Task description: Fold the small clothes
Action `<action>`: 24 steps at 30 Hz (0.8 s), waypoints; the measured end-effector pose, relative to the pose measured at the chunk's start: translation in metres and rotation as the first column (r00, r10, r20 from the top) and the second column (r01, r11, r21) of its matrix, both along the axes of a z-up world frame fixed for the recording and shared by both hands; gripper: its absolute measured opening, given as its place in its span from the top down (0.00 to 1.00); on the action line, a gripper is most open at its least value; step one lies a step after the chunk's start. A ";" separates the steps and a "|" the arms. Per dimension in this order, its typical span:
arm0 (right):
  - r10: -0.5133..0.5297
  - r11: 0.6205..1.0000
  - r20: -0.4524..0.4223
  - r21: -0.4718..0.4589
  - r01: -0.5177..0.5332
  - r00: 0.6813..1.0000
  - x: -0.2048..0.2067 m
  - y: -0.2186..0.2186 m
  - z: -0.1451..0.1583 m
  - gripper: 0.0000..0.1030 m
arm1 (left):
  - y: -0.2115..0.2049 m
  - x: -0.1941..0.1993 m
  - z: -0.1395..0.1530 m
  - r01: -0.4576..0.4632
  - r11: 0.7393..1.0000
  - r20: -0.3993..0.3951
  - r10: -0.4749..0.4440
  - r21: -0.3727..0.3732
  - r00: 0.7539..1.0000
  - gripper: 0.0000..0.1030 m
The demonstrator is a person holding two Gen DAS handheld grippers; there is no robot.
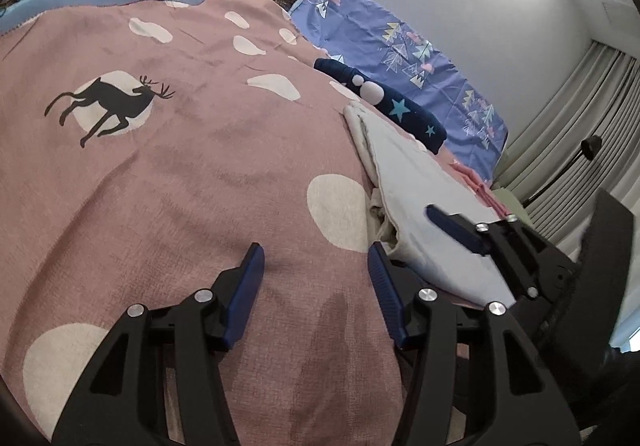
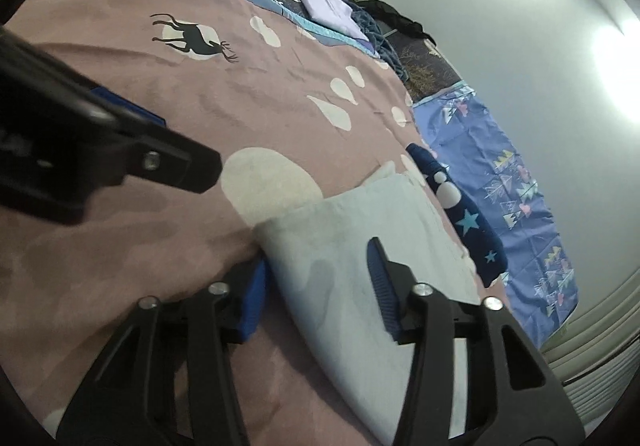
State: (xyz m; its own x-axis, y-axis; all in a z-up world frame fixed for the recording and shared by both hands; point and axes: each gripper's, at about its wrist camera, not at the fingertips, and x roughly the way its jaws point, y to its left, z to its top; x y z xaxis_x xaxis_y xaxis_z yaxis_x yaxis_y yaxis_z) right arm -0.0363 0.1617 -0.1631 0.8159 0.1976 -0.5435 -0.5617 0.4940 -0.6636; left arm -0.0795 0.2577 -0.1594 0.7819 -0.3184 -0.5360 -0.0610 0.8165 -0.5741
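At the bottom centre of the left wrist view, the left tool (image 1: 316, 286) stands released, its jaws apart over the bare pink bedspread (image 1: 180, 186) with nothing between them. Just to its right lies the task's thing, a small white garment (image 1: 416, 182), flat on the bed, its rumpled near edge close beside the tool's right finger.

In the right wrist view the right tool (image 2: 318, 286) sits at the bottom centre with that white garment (image 2: 340, 230) running between its fingers. The left finger rests against the cloth's left edge, but the right finger looks clear of it, so I judge the tool released and not yet gripping, though the fisheye angle makes the contact hard to read.

The step in hand looks like taking hold of the garment's near edge to begin a fold. The next move calls for the right tool to pinch that edge firmly and the left to shift right onto the neighbouring corner, so both lift together.

Beyond the garment, toward the right, a navy star-patterned garment (image 2: 468, 218) lies beside it, then a blue tree-print sheet (image 2: 508, 182). At the upper part of the frame a folded lilac cloth (image 2: 328, 6) rests on the bed. No container shows in either view.
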 end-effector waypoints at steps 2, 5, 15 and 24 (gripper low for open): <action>-0.015 1.000 -0.040 0.022 0.016 0.999 0.007 -0.002 0.002 0.97 | 0.002 0.000 0.000 0.001 1.000 0.002 -0.001 -0.019 1.000 0.47; 0.010 0.985 -0.075 0.171 0.003 0.997 0.008 -0.019 0.025 0.97 | 0.007 0.001 0.009 0.033 0.998 0.033 -0.031 -0.056 0.999 0.47; -0.012 0.910 -0.271 0.397 0.123 0.962 0.025 -0.045 0.049 0.97 | 0.002 0.143 0.024 0.309 0.933 0.006 -0.313 -0.187 0.950 0.36; 0.040 0.909 -0.289 0.408 0.085 0.956 0.013 -0.029 0.053 0.97 | -0.014 0.222 0.020 0.323 0.889 0.058 -0.322 -0.325 0.945 0.96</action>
State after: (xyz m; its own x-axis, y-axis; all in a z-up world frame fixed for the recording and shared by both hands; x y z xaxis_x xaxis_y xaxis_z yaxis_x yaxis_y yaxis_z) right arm -0.0231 0.1323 -0.1097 0.6454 0.4378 -0.6260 -0.6806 0.7016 -0.2110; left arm 0.1422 0.2439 -0.1395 0.6077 -0.7094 -0.3570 0.1756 0.5584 -0.8108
